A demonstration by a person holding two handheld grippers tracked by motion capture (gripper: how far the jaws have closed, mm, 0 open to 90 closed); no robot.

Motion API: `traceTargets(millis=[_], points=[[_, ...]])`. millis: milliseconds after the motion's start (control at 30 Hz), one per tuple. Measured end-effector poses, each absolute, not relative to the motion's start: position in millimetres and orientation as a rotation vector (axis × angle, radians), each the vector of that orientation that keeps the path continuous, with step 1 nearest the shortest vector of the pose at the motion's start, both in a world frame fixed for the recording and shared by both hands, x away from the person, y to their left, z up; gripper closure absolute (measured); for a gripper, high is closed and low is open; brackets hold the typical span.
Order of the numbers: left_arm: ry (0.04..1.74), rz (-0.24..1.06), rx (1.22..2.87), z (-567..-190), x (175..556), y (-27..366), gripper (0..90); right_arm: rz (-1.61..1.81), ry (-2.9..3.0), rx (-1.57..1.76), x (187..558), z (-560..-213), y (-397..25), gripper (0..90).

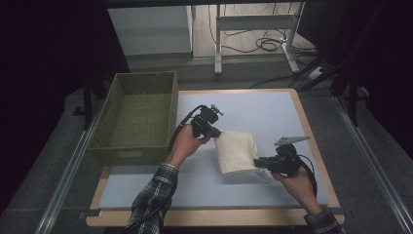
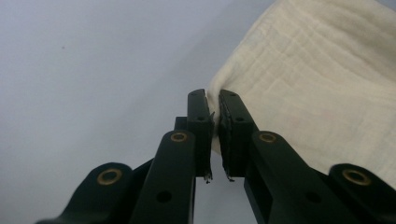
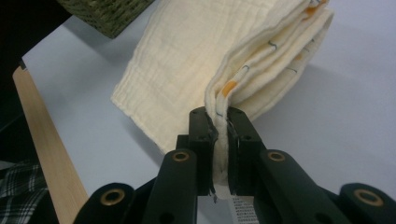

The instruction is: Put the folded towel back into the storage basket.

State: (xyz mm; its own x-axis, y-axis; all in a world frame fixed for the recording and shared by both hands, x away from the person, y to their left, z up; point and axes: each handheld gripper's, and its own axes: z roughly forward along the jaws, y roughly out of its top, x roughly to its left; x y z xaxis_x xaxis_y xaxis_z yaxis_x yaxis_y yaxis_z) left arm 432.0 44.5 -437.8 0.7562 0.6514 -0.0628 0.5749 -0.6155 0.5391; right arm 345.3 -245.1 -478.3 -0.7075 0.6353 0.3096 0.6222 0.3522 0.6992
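Observation:
A folded cream cloth (image 1: 236,151) is held between both grippers over the pale blue mat (image 1: 272,112). My left gripper (image 1: 215,131) is shut on the cloth's upper left corner; in the left gripper view the cloth (image 2: 317,88) edge is pinched between the jaws of that gripper (image 2: 213,95). My right gripper (image 1: 258,163) is shut on the cloth's lower right edge. In the right gripper view the folded layers of the cloth (image 3: 196,56), with small orange and blue marks along the hem, run up from the closed jaws of my right gripper (image 3: 217,114).
A green woven basket (image 1: 139,117) stands at the table's left, close to the left hand. The wooden table edge (image 1: 214,217) frames the mat. Beyond the table are metal desk legs (image 1: 218,44) and cables on the floor.

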Motion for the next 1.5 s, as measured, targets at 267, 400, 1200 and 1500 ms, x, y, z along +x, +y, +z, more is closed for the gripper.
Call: traceTargets(millis=[267,400,1200,1500], points=[[0.940,0.201,2.409,-421,430,68,83.8,1.343,2.589,1.152,353,-469,-227,81.8],[0.954,0.207,2.414,-415,429,79,83.7,1.359,2.600,1.137,357,-465,-217,81.8],[1.052,0.290,2.374,-389,429,136,83.6,1.406,2.649,1.080,386,-441,-160,81.8],[1.073,0.326,2.335,-371,427,154,83.7,1.419,2.655,1.066,395,-428,-145,81.9]])
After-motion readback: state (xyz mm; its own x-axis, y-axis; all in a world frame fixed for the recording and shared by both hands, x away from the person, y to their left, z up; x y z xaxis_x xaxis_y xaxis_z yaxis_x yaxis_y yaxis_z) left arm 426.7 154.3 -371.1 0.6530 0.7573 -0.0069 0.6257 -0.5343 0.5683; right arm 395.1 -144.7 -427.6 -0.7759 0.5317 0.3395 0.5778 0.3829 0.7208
